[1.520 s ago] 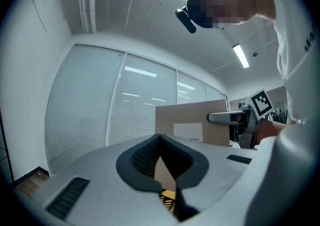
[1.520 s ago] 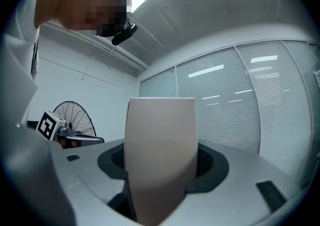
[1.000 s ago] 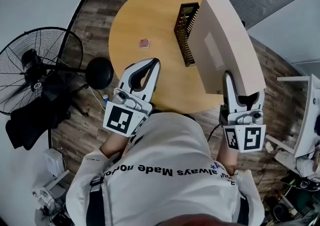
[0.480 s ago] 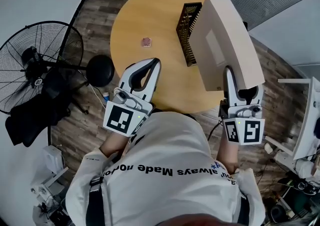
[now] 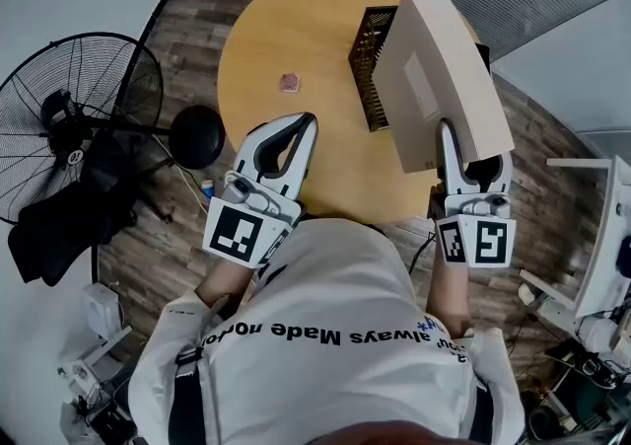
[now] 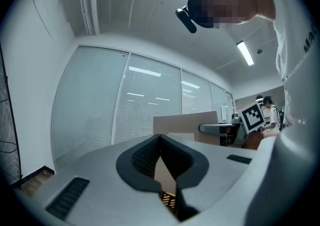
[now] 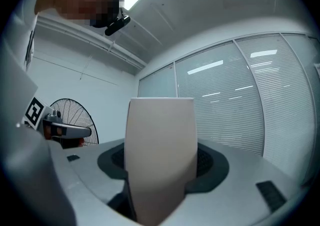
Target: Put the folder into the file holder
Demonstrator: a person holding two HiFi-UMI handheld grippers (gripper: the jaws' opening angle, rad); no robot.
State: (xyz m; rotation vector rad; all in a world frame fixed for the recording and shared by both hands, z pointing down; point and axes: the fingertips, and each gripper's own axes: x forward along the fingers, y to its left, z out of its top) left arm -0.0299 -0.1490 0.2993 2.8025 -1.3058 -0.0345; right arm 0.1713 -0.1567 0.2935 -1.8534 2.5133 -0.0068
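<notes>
- Fan (image 5: 84, 127) in a black wire cage stands on the wood-plank floor (image 5: 187, 29) at your far left, well apart from the round wooden table (image 5: 286, 29).
- Your left gripper (image 5: 304, 127) hangs over the table's near edge, and its marker cube sits close to your chest. In the left gripper view its jaws (image 6: 160, 137) are pressed together at the tips and pinch nothing. Only a sliver of the scene shows through the gap below them.
- A small pinkish item (image 5: 289, 83) lies alone on the tabletop beyond that gripper, too small to identify.
- The black mesh file holder (image 5: 370, 63) stands on the right half of the table, with its right side hidden behind the folder.
- The beige folder (image 5: 439, 78) is off the table, held tilted in the air over the table's right edge. Its far end overlaps the file holder in the head view, and whether the two touch cannot be told.
- Your right gripper (image 5: 463, 152) clamps the folder's near end. The right gripper view shows the jaws spread wide around the thick folder (image 7: 160, 155), with the pads pressing on both its faces.
</notes>
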